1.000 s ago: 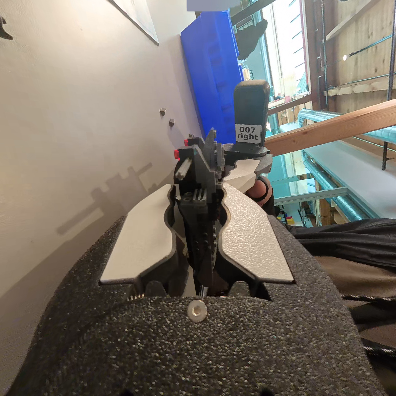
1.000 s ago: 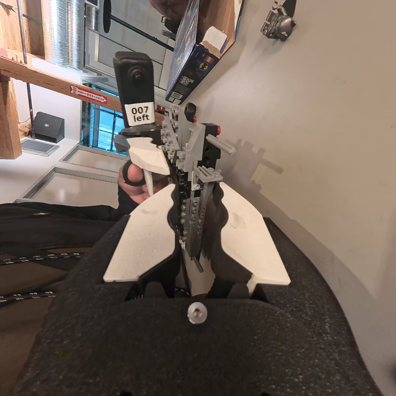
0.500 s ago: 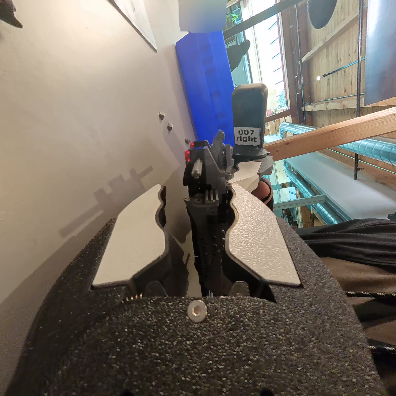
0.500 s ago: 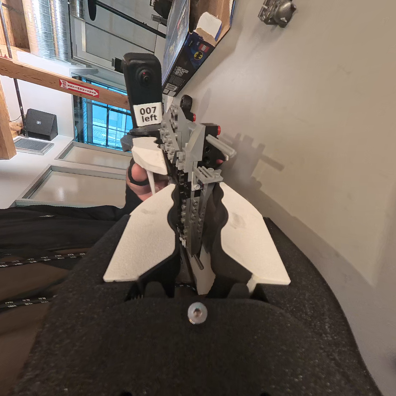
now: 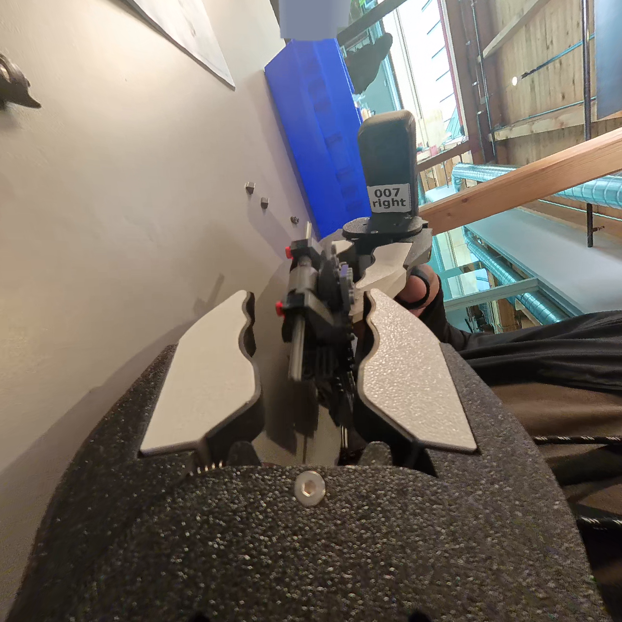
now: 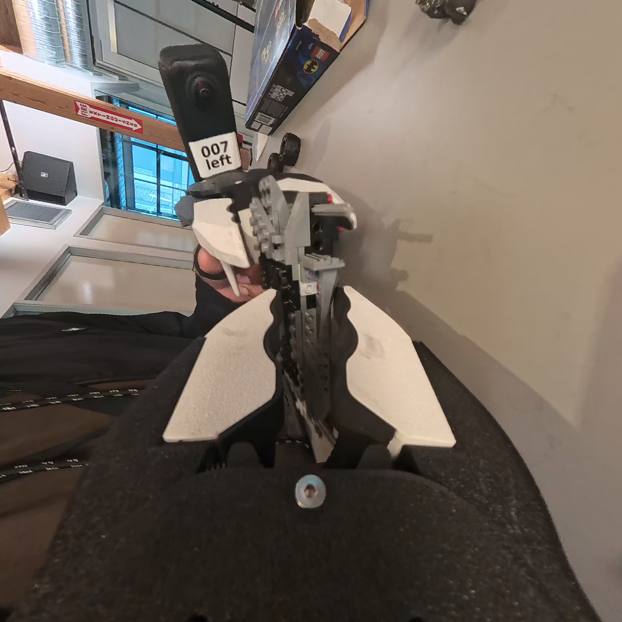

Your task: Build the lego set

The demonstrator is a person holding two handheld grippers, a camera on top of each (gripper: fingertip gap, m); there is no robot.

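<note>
So the left tool (image 5: 308, 323) has its fingers spread wide, with a clear gap between the left finger (image 5: 215, 353) and the dark grey brick model (image 5: 319, 313) sitting between them. The model has little red pins on its side and looks a bit blurred. Right behind it is the right tool (image 5: 377, 269), fingers at the model's far end. Blue bin (image 5: 316, 141) stands farther back on the pale tabletop (image 5: 117, 202), plus a few tiny grey bricks (image 5: 257, 195).
</note>
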